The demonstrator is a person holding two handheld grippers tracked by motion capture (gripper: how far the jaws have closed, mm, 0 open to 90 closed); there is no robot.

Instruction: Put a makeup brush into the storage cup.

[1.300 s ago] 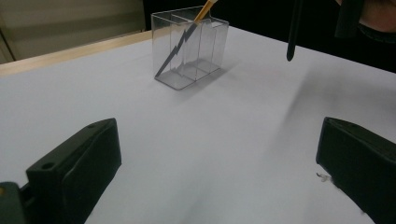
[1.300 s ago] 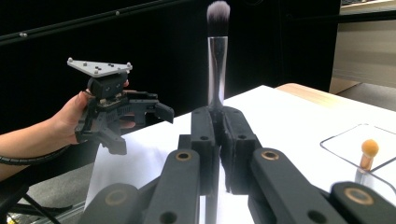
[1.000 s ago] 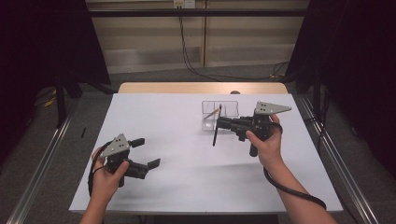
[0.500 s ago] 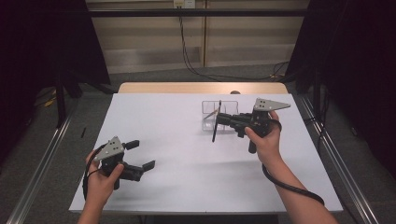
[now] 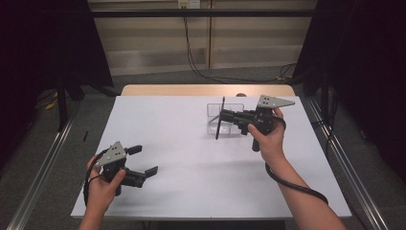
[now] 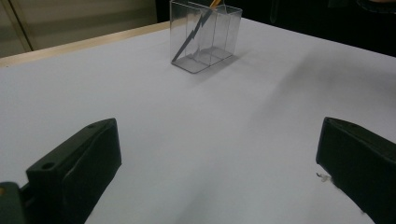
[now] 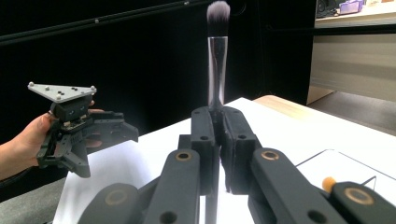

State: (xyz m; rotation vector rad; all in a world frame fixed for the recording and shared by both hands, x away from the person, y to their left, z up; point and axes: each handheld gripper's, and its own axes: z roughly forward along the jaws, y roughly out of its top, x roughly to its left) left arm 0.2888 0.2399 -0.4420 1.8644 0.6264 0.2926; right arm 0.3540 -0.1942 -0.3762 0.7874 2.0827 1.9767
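Right tool (image 5: 225, 116): you are holding it above the far right part of the desk (image 5: 191, 143), jaws together and clamped on a brush (image 5: 219, 120). In the right gripper view the pads are pressing the brush (image 7: 217, 70) handle from both sides, bristles pointing up in that picture, dark tuft above a shiny ferrule.

Brush: it is hanging in the air at the near left corner of the box (image 5: 225, 120) in the high view, slanting a little, with one end low toward the desk. Whether it is touching the box cannot be told.

Box: clear plastic, with dividers, standing on the desk's far right half. In the left gripper view the box (image 6: 205, 37) is holding a pencil (image 6: 215, 3) with an orange end, leaning in one compartment.

Left tool (image 5: 143, 160): you are holding it low over the near left corner of the desk, jaws standing wide apart with nothing between them. In the right gripper view the left tool (image 7: 107, 128) is showing well apart from the brush.

Desk: white top, wooden strip along the far edge.
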